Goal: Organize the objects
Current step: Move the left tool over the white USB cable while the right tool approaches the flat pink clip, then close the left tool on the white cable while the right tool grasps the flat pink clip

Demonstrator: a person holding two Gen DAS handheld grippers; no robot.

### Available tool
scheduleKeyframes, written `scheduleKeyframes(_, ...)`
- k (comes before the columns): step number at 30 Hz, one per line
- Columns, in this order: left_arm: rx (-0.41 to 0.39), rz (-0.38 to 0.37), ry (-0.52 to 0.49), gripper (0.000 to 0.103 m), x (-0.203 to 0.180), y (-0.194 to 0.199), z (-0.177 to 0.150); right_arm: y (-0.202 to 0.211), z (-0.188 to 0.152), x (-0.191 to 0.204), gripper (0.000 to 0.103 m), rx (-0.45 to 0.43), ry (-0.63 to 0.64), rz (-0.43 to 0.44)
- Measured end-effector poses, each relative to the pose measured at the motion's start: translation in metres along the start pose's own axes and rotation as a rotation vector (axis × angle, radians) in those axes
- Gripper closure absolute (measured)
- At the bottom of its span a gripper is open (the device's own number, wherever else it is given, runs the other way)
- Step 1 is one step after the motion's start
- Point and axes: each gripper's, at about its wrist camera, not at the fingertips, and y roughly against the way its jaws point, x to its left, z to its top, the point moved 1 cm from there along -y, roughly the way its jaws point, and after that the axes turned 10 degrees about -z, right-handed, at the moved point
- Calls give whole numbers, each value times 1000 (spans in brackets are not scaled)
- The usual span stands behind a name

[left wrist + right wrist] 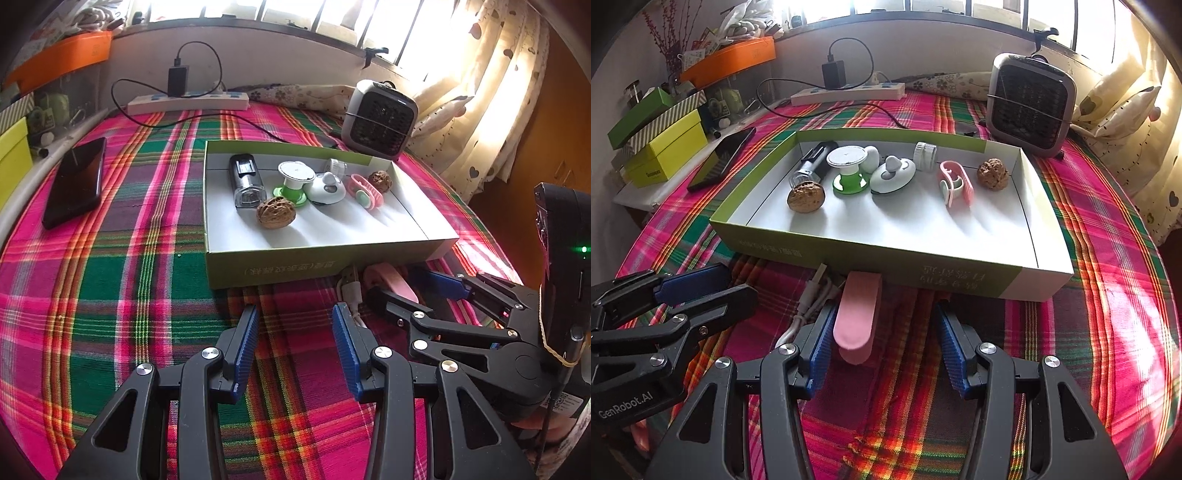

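A shallow white and green box (236,254) (1049,284) lies on the plaid cloth. It holds two walnuts (276,213) (993,173), a black and clear bottle (245,181), a green and white stand (849,168), a white round gadget (892,176), a white cap (925,156) and a pink clip (955,182). A pink oblong case (857,319) (388,282) and a white USB cable (812,295) (351,291) lie in front of the box. My right gripper (884,354) is open, with the case beside its left finger. My left gripper (295,343) is open and empty.
A black phone (75,182) (722,158) lies left of the box. A small heater (378,116) (1030,103), a power strip with charger (188,101) (849,92) and pillows stand at the back. Yellow and green boxes (665,147) and an orange tray (731,59) stand at left.
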Motion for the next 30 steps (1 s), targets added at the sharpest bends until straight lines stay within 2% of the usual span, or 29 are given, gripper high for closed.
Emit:
scheduleKeyframes(7,13,-6,-5,64,-5,-4,1,0,-1,-8,51,-6,-12,5)
scheduleKeyframes(9,17,-12,-10,64,-8,-5,1,1,-1,-8,55,-9,-11,20)
scheduleKeyframes(11,23,-16,-14,64,-11,-7,2,1,-1,-9,69,-11,-5,1)
scheduleKeyframes(20,46,-16,-40,64,-23,-18,3,1,-3,-22,84,-12,-19,19)
scheduleKeyframes(30,66,14,-71,64,-36,-32,8,3,-8,-38,84,-13,-35,24)
